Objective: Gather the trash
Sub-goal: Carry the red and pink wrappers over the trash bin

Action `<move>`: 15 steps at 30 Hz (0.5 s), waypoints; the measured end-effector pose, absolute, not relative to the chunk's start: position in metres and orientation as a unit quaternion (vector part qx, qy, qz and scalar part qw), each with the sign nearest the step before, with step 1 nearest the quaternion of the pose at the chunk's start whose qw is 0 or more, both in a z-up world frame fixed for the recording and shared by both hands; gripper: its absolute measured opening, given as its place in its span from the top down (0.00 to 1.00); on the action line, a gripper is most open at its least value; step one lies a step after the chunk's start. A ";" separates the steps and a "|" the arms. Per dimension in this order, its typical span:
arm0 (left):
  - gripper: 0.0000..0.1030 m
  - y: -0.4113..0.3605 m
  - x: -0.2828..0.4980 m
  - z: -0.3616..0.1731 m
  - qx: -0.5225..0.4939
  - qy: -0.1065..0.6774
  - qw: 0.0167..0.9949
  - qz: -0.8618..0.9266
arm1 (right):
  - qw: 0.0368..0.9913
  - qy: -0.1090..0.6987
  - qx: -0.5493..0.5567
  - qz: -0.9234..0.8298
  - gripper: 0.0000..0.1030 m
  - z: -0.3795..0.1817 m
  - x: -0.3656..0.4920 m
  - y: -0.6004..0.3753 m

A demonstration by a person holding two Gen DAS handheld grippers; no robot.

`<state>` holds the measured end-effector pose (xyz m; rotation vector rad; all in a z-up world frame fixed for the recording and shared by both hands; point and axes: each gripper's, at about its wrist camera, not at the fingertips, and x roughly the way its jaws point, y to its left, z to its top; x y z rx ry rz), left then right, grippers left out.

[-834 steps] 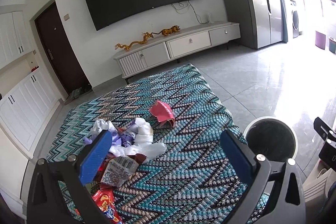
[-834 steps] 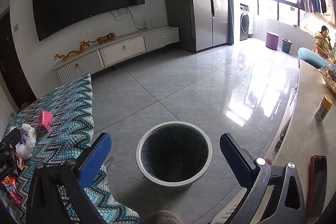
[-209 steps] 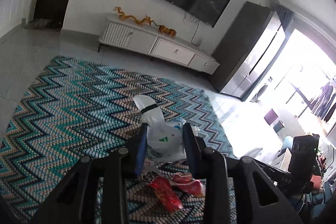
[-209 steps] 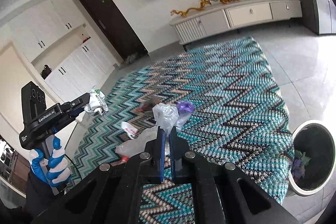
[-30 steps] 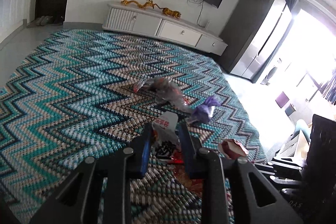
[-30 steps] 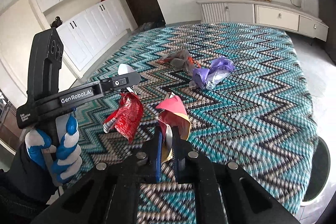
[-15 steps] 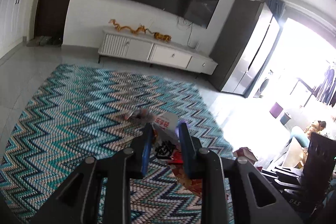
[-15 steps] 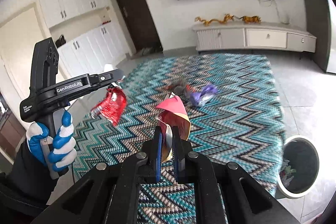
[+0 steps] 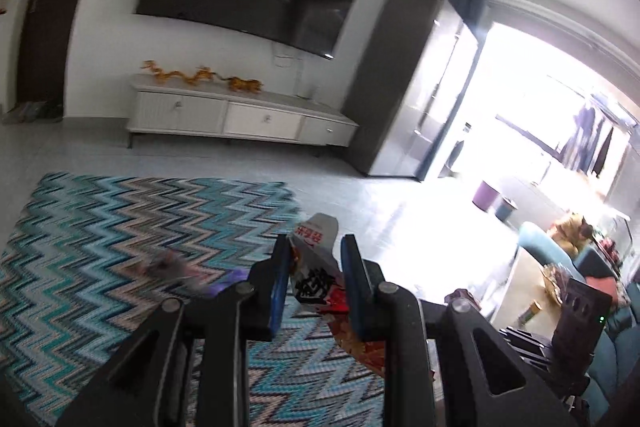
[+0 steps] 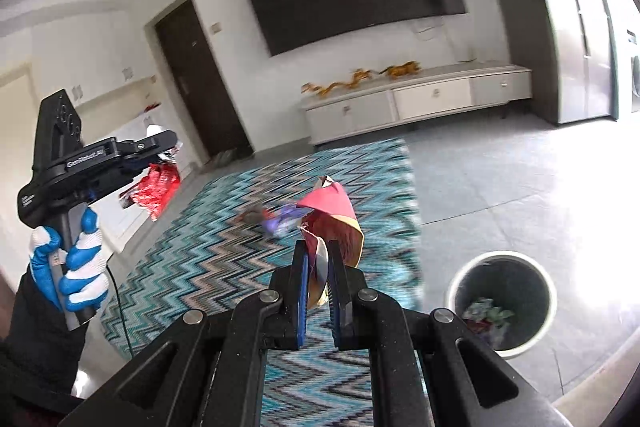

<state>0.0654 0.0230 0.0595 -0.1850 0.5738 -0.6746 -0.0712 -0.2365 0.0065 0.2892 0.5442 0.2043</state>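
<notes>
Two pieces of trash are held in the air above the zigzag rug (image 10: 208, 259). The pink-and-maroon wrapper (image 10: 334, 223) stands upright from the right gripper (image 10: 319, 291), whose jaws are clenched almost together on its crumpled lower edge; the thin pinch suits a flat, limp foil that would slip from a wider hold. The red-and-white snack packet (image 9: 316, 267) sits between the blue pads of the left gripper (image 9: 314, 283), which are closed on its sides with a wider gap, since the packet is bulkier; its printed white top sticks out above the pads and its red lower part hangs below them. In the right wrist view the same packet dangles as a red crumple (image 10: 158, 189) from the left gripper (image 10: 156, 151), carried by a hand in a blue-and-white glove (image 10: 74, 259).

The white-rimmed bin (image 10: 504, 299) stands on the grey tile floor (image 10: 500, 179) just beside the rug's edge, open-topped, with some rubbish already in it. Both items appear lifted clear so they can be carried over its rim. More litter, a purple scrap (image 10: 280, 221) among it, remains blurred on the rug, so the task seems only partly done.
</notes>
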 end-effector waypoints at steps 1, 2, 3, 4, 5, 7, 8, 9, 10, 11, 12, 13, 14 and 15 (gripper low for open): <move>0.77 0.011 0.065 0.061 -0.083 0.279 0.897 -0.333 | 0.949 0.264 0.147 0.091 0.92 0.007 -0.075 -0.248; 0.77 -0.002 0.066 0.062 -0.077 0.280 0.895 -0.339 | 0.949 0.262 0.152 0.083 0.92 0.006 -0.077 -0.258; 0.77 -0.021 0.067 0.062 -0.069 0.284 0.890 -0.349 | 0.950 0.261 0.158 0.073 0.92 0.005 -0.079 -0.269; 0.77 -0.035 0.068 0.062 -0.063 0.288 0.887 -0.356 | 0.950 0.260 0.162 0.064 0.92 0.004 -0.081 -0.280; 0.77 -0.049 0.070 0.061 -0.057 0.293 0.883 -0.363 | 0.950 0.259 0.168 0.053 0.92 0.002 -0.082 -0.292; 0.77 -0.086 0.075 0.055 -0.040 0.303 0.875 -0.376 | 0.948 0.261 0.179 0.036 0.92 -0.004 -0.081 -0.313; 0.77 -0.102 0.077 0.051 -0.032 0.309 0.870 -0.382 | 0.947 0.262 0.186 0.026 0.92 -0.009 -0.080 -0.325; 0.77 -0.122 0.081 0.044 -0.022 0.319 0.864 -0.388 | 0.945 0.264 0.194 0.018 0.92 -0.014 -0.078 -0.335; 0.77 -0.139 0.085 0.037 -0.013 0.327 0.859 -0.394 | 0.943 0.266 0.201 0.011 0.92 -0.018 -0.076 -0.344; 0.77 -0.153 0.086 0.030 -0.006 0.334 0.855 -0.398 | 0.939 0.270 0.211 0.001 0.92 -0.025 -0.073 -0.356; 0.77 -0.173 0.090 0.020 0.005 0.343 0.849 -0.403 | 0.936 0.275 0.220 -0.006 0.92 -0.033 -0.070 -0.365; 0.77 -0.187 0.094 0.012 0.012 0.352 0.843 -0.406 | 0.933 0.279 0.227 -0.011 0.92 -0.038 -0.068 -0.371; 0.77 -0.200 0.098 0.003 0.018 0.360 0.839 -0.408 | 0.928 0.287 0.237 -0.017 0.92 -0.048 -0.063 -0.380; 0.77 -0.216 0.104 -0.009 0.026 0.371 0.833 -0.411 | 0.924 0.294 0.243 -0.022 0.92 -0.056 -0.059 -0.386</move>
